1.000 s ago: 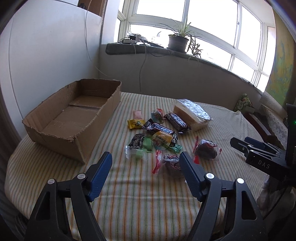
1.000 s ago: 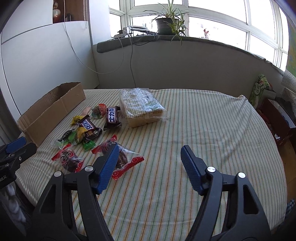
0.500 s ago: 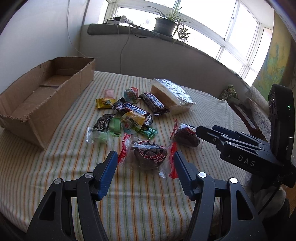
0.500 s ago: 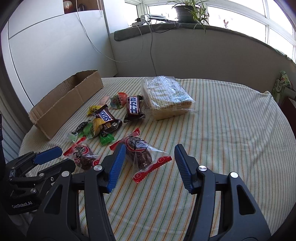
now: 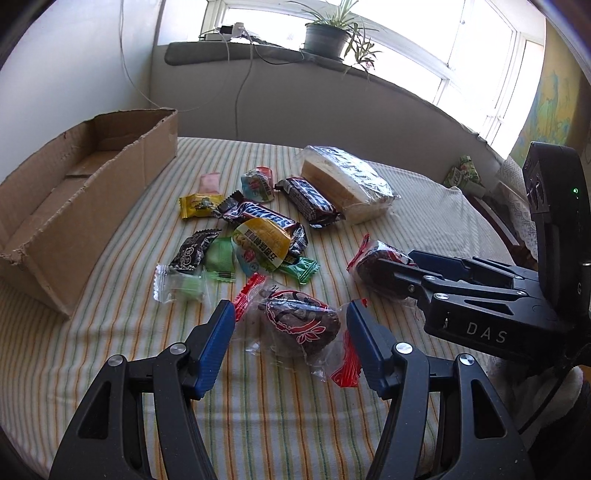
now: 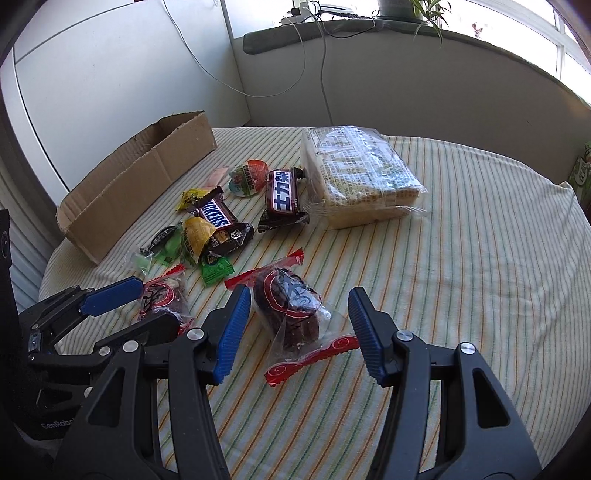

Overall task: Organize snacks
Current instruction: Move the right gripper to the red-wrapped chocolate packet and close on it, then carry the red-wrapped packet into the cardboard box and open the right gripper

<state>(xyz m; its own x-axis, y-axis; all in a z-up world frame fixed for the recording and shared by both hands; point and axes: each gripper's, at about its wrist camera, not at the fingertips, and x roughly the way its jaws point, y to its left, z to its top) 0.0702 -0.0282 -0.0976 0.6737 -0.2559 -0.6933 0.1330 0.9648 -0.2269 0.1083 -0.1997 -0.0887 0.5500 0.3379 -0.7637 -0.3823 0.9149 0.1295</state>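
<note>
Several wrapped snacks lie on a striped tablecloth. My left gripper [image 5: 290, 328] is open, its jaws on either side of a brown cake in a clear red-edged wrapper [image 5: 301, 323]. My right gripper [image 6: 299, 314] is open around a second such cake [image 6: 291, 308]. The right gripper also shows in the left wrist view [image 5: 413, 275], by that second cake [image 5: 373, 264]. The left gripper shows in the right wrist view [image 6: 122, 302], around the first cake [image 6: 162, 299]. A Snickers bar [image 5: 260, 218], a dark chocolate bar [image 5: 308, 201] and small candies lie behind.
An open cardboard box [image 5: 79, 206] stands at the table's left. A large wrapped sandwich pack [image 5: 347, 184] lies at the back right of the pile. A wall and window ledge with a potted plant [image 5: 327, 35] and cables rise behind the table.
Both grippers have moved forward and down towards the two red-edged cakes. Each now has a cake between its open jaws. The snacks have not moved.
</note>
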